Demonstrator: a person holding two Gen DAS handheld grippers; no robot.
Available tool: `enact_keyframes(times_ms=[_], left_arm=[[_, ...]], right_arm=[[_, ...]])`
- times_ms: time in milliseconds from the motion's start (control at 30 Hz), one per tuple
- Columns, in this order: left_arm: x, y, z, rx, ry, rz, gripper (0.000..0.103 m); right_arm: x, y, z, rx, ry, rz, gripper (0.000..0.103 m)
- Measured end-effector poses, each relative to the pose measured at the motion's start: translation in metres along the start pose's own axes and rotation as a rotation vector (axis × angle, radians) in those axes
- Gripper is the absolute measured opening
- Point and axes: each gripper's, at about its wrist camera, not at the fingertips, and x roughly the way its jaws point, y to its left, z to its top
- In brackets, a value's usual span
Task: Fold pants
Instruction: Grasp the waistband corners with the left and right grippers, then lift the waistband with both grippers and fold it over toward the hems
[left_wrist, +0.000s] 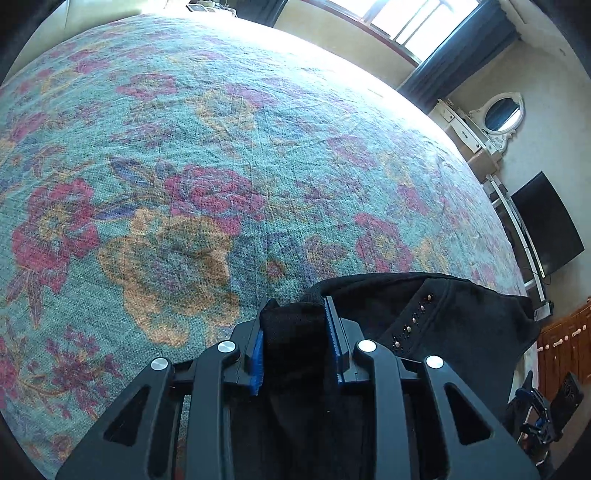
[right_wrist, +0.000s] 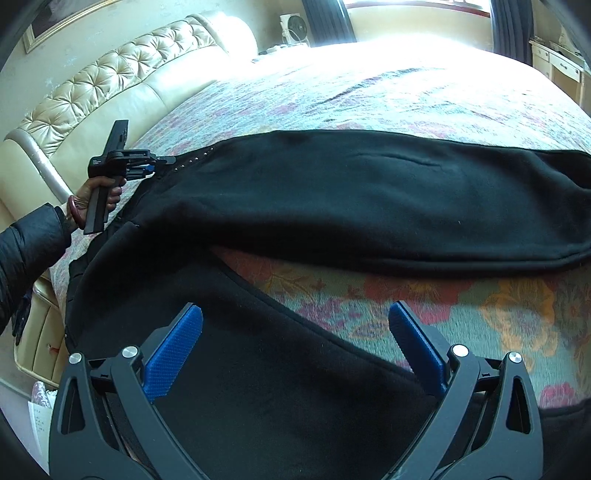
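**One Pair of Black Pants, Two Grippers, One Flowered Bed**

A single pair of black pants (right_wrist: 369, 206) lies spread across a bed's floral bedspread (right_wrist: 406, 310), its two legs parting in a V with a wedge of the flowered cloth showing between them. Two handheld grippers work the garment. The left gripper (left_wrist: 295, 332), seen from its own camera, has its two blue-padded fingers (left_wrist: 334, 332) clamped on a bunched fold of black fabric at the waist end, beside a row of small metal studs (left_wrist: 412, 321) on the cloth. The right gripper (right_wrist: 295, 339) hangs over the nearer leg with its jaws spread wide, its two blue pads (right_wrist: 173, 354) holding nothing.

Only the right wrist view takes in the whole scene: the left gripper (right_wrist: 147, 166) from outside, gripped by the person's left hand (right_wrist: 96, 195) with a red bracelet (right_wrist: 73, 212) at the wrist and a black sleeve (right_wrist: 29, 254), pinching the pants at the studded edge near the cream tufted headboard (right_wrist: 110, 74). A small fan (right_wrist: 295, 27) stands by the window beyond.

Only the left wrist view shows the room's other side: one oval mirror (left_wrist: 502, 110) above a white dresser (left_wrist: 469, 133), one dark television screen (left_wrist: 550, 225), and a wooden cabinet (left_wrist: 569, 339).
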Motion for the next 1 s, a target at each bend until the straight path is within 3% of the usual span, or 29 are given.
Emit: enact_keyframes(times_ms=[167,267,367,500,567,633,767,900,1000], left_arm=[[-0.002,-0.016,0.002,0.094,-0.003,0.086,0.018],[0.004,-0.018,0.002,0.093,0.007,0.128,0.018],[0.01,-0.016,0.001,0.05,0.0,0.147,0.019],[0.011,-0.012,-0.003,0.032,-0.024,0.171,0.022],[0.012,-0.015,-0.003,0.041,-0.03,0.199,0.024],[0.013,-0.019,-0.003,0.042,-0.033,0.215,0.022],[-0.001,-0.023,-0.004,0.012,-0.067,0.202,0.019],[-0.053,-0.032,-0.011,-0.021,-0.203,0.065,0.018],[-0.104,-0.044,-0.028,0.0,-0.285,-0.025,0.018]], right_arm=[[0.028,-0.04,0.091,-0.204,0.001,-0.078,0.101],[0.067,-0.07,0.135,-0.267,0.091,-0.113,0.101],[0.106,-0.089,0.157,-0.307,0.195,-0.124,0.101],[0.145,-0.099,0.153,-0.328,0.313,-0.128,0.098],[0.143,-0.102,0.151,-0.271,0.302,-0.085,0.08],[0.128,-0.102,0.153,-0.216,0.281,0.001,0.007],[0.082,-0.06,0.137,-0.362,0.156,-0.104,0.007],[0.013,-0.023,0.106,-0.429,-0.011,-0.135,0.007],[-0.039,0.004,0.065,-0.476,-0.101,-0.162,0.007]])
